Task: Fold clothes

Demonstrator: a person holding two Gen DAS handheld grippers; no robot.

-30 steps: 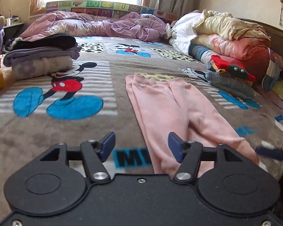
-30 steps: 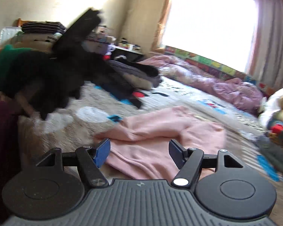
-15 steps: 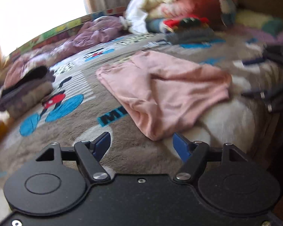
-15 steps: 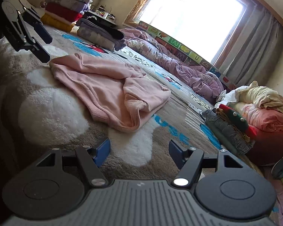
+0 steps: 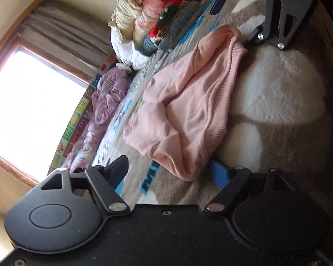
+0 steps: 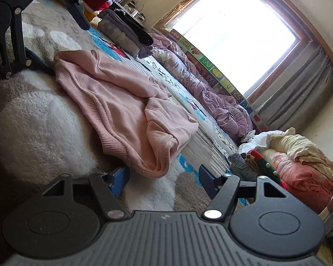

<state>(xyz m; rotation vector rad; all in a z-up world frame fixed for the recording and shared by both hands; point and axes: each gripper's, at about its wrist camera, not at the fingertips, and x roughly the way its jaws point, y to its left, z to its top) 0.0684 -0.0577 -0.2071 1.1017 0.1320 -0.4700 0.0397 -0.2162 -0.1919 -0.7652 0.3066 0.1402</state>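
2 grippers face the pink garment (image 5: 188,102) from opposite ends, and we see it lying crumpled and partly doubled over on the grey cartoon-print blanket (image 5: 284,102) near the bed's front edge. Our left gripper (image 5: 171,168) has just been opening its jaws; they stand wide, with a rounded corner of the pink cloth between the blue pads but not pinched. Our right gripper (image 6: 162,175) also stands wide at the garment's other end, its ribbed hem (image 6: 113,146) just ahead of the fingers, nothing gripped. Toward the bed's far edge lies a rumpled purple quilt (image 6: 213,97) under the window (image 6: 233,28); a heap of unfolded clothes (image 6: 295,159) sits at 1 corner, folded stacks (image 6: 119,33) at another
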